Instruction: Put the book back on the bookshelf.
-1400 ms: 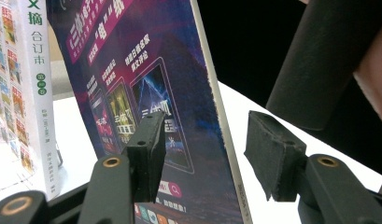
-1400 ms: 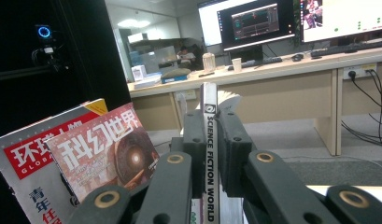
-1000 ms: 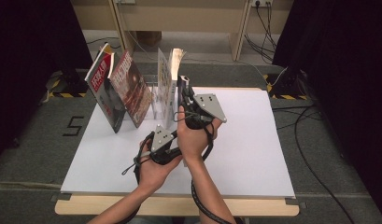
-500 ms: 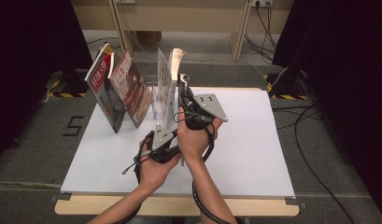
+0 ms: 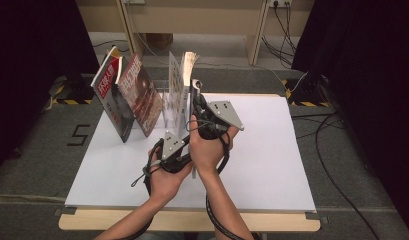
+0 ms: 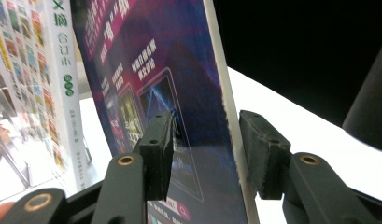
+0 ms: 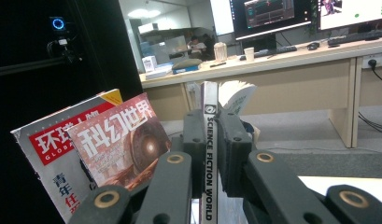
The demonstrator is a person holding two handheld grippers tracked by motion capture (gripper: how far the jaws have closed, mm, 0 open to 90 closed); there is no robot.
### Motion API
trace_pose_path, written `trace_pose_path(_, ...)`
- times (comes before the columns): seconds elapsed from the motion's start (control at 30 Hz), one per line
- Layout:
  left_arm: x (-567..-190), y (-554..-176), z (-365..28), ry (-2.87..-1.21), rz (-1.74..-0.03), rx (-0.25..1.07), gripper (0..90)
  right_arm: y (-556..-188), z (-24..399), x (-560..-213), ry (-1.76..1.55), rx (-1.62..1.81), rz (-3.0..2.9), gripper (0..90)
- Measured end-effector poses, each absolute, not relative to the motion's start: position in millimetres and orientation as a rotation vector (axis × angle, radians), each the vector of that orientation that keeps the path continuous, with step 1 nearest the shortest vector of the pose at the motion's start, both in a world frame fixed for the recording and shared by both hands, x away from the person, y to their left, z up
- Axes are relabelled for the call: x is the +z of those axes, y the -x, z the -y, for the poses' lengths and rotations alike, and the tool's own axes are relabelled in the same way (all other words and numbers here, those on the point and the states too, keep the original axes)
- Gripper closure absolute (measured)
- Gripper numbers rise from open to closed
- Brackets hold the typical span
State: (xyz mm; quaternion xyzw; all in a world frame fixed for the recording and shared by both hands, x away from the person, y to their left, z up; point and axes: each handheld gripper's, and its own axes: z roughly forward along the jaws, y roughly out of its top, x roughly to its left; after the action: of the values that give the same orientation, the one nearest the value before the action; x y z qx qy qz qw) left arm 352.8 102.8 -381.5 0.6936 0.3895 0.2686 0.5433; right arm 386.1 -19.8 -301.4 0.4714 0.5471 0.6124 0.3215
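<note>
At the back left of the white table (image 5: pixel 272 165), a thin magazine (image 7: pixel 209 158) is standing upright on its edge just right of a thick white book (image 6: pixel 62 70), and the right gripper (image 7: pixel 210 154) is pinching its spine near the top. The left gripper (image 6: pixel 212 149) is straddling its lower edge, jaws having just been closing, one pad touching the purple cover, the other just clear. Two red magazines (image 5: pixel 129 95) are leaning farther left.

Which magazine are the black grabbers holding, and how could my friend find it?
Start at the white table, then the row of standing magazines at its far left. It is the right-hand end one, upright, the right gripper clamping its spine. Its neighbours lean; the Science Fiction World magazine has that title down its spine.
</note>
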Motion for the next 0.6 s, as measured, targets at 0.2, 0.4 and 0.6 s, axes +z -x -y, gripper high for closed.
trace_pose_path(0.2,-374.0,-354.7,-103.1,-1.622,-0.921,0.668,57.0,-385.1,16.9,-301.9,-1.233,1.605,-1.440,83.5)
trace_pose_path(0.4,-371.3,-356.7,-104.2,-1.611,-0.931,0.669,57.6,-384.7,14.1,-302.1,-1.226,1.599,-1.441,83.5)
trace_pose_path(0.6,-369.8,-357.6,-104.4,-1.608,-0.943,0.669,58.0,-383.9,12.4,-301.9,-1.226,1.595,-1.449,83.5)
